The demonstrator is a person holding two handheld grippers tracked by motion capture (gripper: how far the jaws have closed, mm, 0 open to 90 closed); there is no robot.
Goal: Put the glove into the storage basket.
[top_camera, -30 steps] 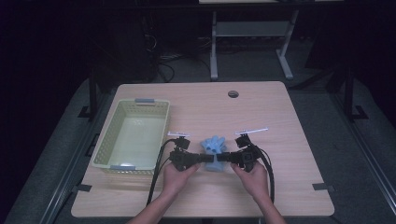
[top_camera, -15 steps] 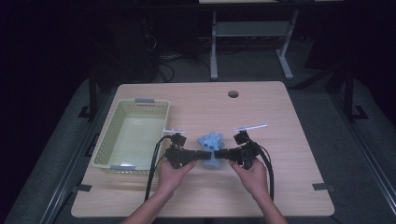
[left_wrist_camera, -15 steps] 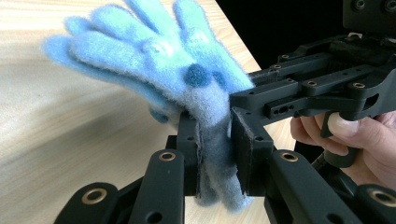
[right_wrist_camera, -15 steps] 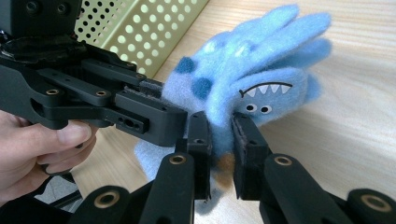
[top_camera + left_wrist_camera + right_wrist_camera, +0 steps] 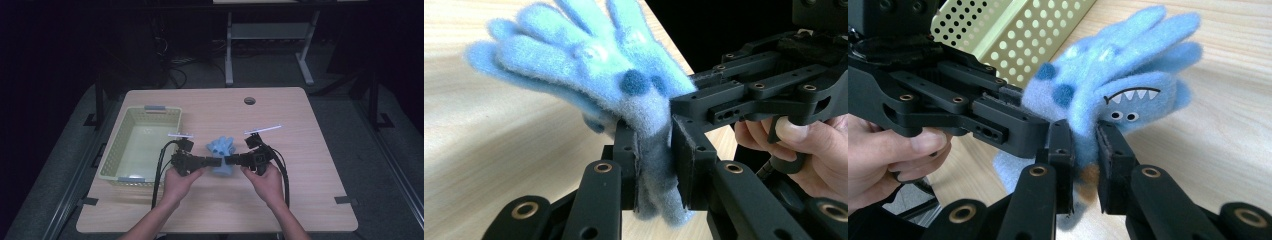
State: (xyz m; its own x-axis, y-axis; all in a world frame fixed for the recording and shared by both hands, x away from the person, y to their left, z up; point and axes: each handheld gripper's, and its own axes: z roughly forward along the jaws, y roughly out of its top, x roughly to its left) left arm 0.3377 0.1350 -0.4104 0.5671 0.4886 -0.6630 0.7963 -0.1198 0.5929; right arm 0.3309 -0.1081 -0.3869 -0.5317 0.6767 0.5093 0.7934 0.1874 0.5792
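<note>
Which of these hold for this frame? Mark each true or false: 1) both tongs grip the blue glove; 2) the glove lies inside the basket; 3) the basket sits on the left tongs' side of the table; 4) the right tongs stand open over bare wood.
1) True: the left tongs and the right tongs are each shut on the fuzzy blue glove.
2) False: the glove is held between the tongs, above the table, beside the pale green basket.
3) True.
4) False: the right tongs are clamped on the glove's cuff end.
</note>
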